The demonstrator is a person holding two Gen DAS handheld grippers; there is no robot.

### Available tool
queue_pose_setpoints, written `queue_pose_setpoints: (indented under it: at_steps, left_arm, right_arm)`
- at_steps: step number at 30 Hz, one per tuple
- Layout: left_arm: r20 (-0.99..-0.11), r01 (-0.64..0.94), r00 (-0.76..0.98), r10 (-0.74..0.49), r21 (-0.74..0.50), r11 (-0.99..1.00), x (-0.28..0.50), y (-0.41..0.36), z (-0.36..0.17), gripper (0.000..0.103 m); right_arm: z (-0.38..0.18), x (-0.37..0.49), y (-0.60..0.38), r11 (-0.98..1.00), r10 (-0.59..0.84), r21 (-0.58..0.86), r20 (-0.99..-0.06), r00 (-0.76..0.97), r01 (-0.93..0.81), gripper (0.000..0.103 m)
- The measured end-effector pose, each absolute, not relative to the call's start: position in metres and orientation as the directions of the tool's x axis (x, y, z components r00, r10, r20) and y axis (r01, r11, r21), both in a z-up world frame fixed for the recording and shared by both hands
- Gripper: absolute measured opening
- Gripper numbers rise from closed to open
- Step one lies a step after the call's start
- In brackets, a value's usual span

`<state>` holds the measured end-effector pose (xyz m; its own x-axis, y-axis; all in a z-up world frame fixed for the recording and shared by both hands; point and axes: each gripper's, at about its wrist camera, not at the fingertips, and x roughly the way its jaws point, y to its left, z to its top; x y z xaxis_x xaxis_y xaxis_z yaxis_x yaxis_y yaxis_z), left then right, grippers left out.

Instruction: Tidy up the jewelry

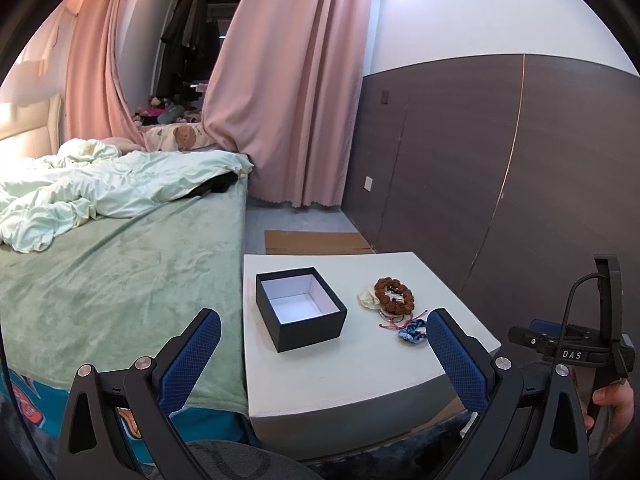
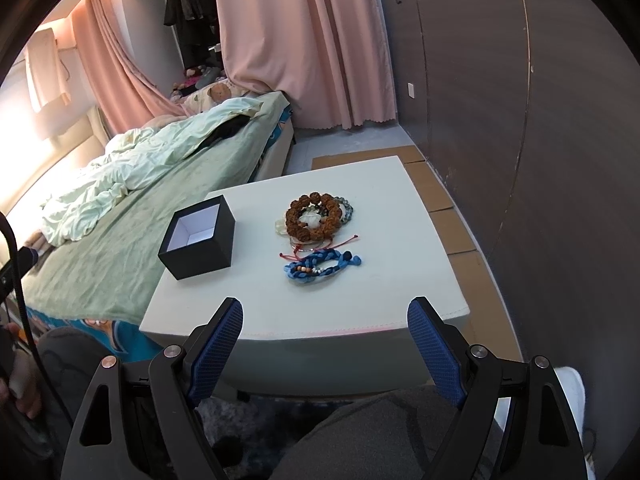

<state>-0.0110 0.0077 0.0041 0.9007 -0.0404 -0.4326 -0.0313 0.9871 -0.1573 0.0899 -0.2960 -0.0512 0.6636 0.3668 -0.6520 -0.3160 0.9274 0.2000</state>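
Note:
An open, empty black box [image 1: 301, 307] [image 2: 199, 237] with a white inside stands on the left part of a white table [image 1: 340, 376] [image 2: 360, 288]. To its right lies a brown bead bracelet [image 1: 393, 295] [image 2: 315, 216] on top of pale and grey-green bracelets, a thin red cord bracelet [image 2: 320, 246], and a blue braided bracelet [image 1: 412, 330] [image 2: 322, 266]. My left gripper [image 1: 324, 354] is open and empty above the table's near edge. My right gripper [image 2: 325, 336] is open and empty, short of the table's front edge; it also shows in the left wrist view [image 1: 560, 340].
A bed [image 1: 120, 272] [image 2: 120, 216] with a green blanket and a rumpled pale duvet touches the table's left side. A dark panelled wall [image 1: 500, 160] runs along the right. Flat cardboard [image 1: 316, 242] [image 2: 452, 220] lies on the floor behind the table. Pink curtains [image 1: 296, 80] hang at the back.

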Motion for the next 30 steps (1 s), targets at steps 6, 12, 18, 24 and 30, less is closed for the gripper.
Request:
queue_pose_setpoints:
  at_steps: [6,12,18,24,30]
  left_arm:
    - [-0.463,-0.026,0.886,-0.034,-0.124,0.992,-0.001,0.002,0.005,0.103]
    - [-0.48,0.004,0.876,-0.053,-0.103,0.995,0.01,-0.004,0.012,0.103]
    - [-0.493,0.05,0.865,-0.088,-0.09,0.995,0.029,-0.017,0.022,0.103]
    - [-0.524,0.083,0.843,-0.123,-0.098,0.992,0.055,-0.027,0.018,0.097]
    - [-0.568,0.113,0.808,-0.154,-0.106,0.988,0.081,-0.037,0.006,0.083]
  right_arm:
    - [-0.052,0.092,-0.296,0.929,0.359,0.185,-0.662,0.658,-0.321,0.085]
    - [-0.05,0.101,-0.302,0.926,0.367,0.203,-0.677,0.638,-0.317,0.085]
    - [-0.047,0.12,-0.315,0.909,0.417,0.305,-0.691,0.591,-0.285,0.085]
    - [-0.053,0.148,-0.32,0.861,0.503,0.449,-0.687,0.524,-0.237,0.081]
    - [-0.084,0.177,-0.314,0.801,0.582,0.576,-0.686,0.436,-0.163,0.072]
